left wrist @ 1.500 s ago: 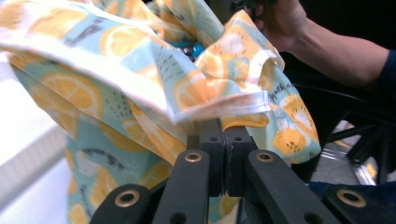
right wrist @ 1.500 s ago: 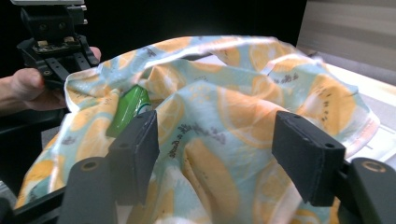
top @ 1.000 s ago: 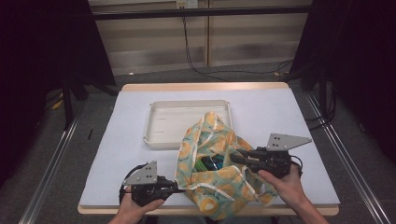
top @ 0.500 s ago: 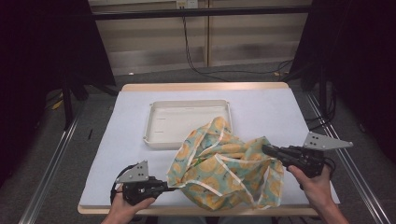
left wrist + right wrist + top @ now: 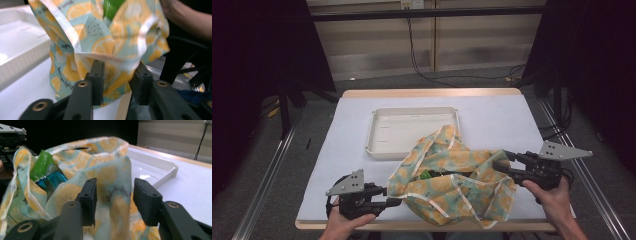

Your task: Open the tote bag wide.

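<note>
Both grippers' jaws have just been opening: left gripper (image 5: 393, 202) and right gripper (image 5: 501, 161) stand part-open, lemon-print bag (image 5: 452, 182) fabric loose between them. Bag slumps on table (image 5: 512, 120) beside tray (image 5: 412, 130); looks released, mouth spread

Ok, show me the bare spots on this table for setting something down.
Free: the white table right of the tray, the strip behind the tray, and the left side ahead of the left gripper. Crowded: the near middle, where the lemon-print bag sprawls between both grippers.
</note>
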Demonstrator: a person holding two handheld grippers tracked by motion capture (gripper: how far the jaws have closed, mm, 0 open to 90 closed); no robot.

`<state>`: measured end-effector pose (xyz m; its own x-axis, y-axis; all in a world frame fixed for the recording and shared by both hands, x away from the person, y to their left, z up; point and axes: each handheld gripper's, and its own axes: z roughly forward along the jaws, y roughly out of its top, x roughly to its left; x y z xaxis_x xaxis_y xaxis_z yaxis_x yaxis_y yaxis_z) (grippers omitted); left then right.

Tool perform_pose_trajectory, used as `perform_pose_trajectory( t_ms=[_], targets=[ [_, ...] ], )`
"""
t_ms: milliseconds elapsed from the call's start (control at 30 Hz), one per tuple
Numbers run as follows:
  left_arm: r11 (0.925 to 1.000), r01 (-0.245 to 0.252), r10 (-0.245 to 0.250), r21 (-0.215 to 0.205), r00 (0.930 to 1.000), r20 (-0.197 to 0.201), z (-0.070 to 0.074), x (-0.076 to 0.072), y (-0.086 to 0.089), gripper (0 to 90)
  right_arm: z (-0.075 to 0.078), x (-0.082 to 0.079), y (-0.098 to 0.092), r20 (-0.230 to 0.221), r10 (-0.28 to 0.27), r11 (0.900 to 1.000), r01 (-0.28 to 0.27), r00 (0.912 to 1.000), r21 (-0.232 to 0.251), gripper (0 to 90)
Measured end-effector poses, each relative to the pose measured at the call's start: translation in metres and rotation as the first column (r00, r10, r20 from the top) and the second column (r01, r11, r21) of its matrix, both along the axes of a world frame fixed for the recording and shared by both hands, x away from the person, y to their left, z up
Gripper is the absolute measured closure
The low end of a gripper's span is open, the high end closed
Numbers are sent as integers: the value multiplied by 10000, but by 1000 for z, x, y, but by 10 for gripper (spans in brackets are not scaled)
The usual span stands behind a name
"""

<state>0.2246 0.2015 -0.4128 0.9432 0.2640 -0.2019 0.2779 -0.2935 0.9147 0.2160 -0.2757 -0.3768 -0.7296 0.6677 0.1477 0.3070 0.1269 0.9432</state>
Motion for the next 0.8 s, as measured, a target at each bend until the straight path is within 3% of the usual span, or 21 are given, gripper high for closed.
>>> perform_pose_trajectory(
  t_ms=[133,200,333,467,500,567,600,633,667,733,767,800],
  targets=[
    [9988,-405,410,-290,9991,149,10,-3,7,474,14,-1,2,442,-15,9999,10,9990,103,483],
    [9978,-510,533,-412,9970,566,21,-4,11,470,21,0,4,605,-115,9998,106,9981,148,465],
    [9954,-599,662,-742,9940,867,40,-2,14,424,30,5,13,744,1,9999,-12,9972,146,433],
    [9926,-736,847,-966,9896,1163,56,0,11,459,37,9,25,849,508,9987,-514,9951,43,471],
    [9945,-284,396,-1007,9930,1113,59,3,0,500,40,10,33,814,767,9970,-756,9937,-159,498],
    [9958,-93,195,-911,9936,1113,59,3,-8,515,41,11,36,836,886,9960,-875,9926,-163,528],
    [9944,444,-345,-961,9941,1024,58,3,-27,528,43,13,45,683,1366,9906,-1360,9883,-137,557],
    [9944,444,-345,-961,9941,1024,58,3,-27,523,42,15,49,543,1519,9883,-1508,9869,-239,565],
    [9928,868,-779,-831,9914,1049,57,2,-46,503,40,16,55,397,1611,9863,-1594,9861,-420,566],
    [9917,1055,-975,-741,9897,1044,57,1,-56,460,33,19,65,129,2001,9774,-1987,9797,-718,548],
    [9846,1556,-1472,-792,9837,1029,56,-1,-73,447,30,20,69,19,2071,9743,-2061,9783,-909,522],
    [9846,1556,-1472,-792,9837,1029,56,-1,-73,446,26,21,73,-107,2160,9704,-2159,9763,-1087,504]
  ],
)
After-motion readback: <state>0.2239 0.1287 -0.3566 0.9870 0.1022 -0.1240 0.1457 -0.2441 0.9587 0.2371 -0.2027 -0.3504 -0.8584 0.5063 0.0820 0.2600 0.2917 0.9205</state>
